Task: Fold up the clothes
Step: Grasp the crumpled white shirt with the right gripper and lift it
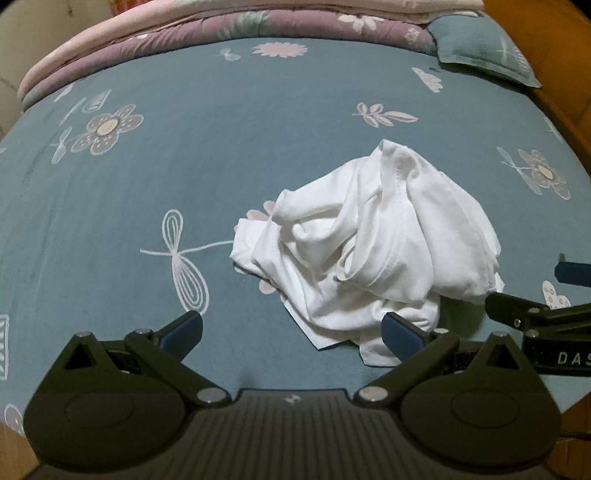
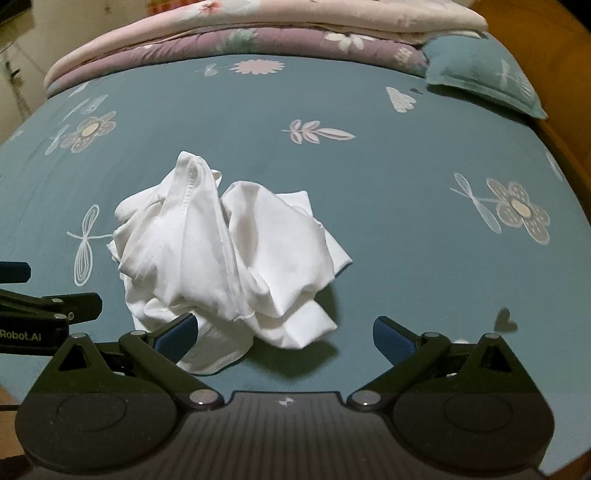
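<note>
Lying in a crumpled heap on the teal bedsheet printed with pale flowers and dragonflies, the white soft cotton garment sits near the front edge of the bed, bunched up on itself with a stitched hem or neckband ridge showing along its top folds. Both sets of tongs hang just short of it: the left tongs stand spread wide with nothing between them, their right blue pad just at the heap's near edge, and the right tongs are likewise wide and empty, their left pad against the cloth's lower flap. The fabric looks thin, light and limp, so I judge it will sag and drape from any pinch and carry no shape of its own; it may also cling in layers, so a pinch could catch two plies at once. The stitched band seems the surest place to grip, or a loose corner at the bottom. Beyond lie the folded pink and mauve floral quilts and a teal pillow.
</note>
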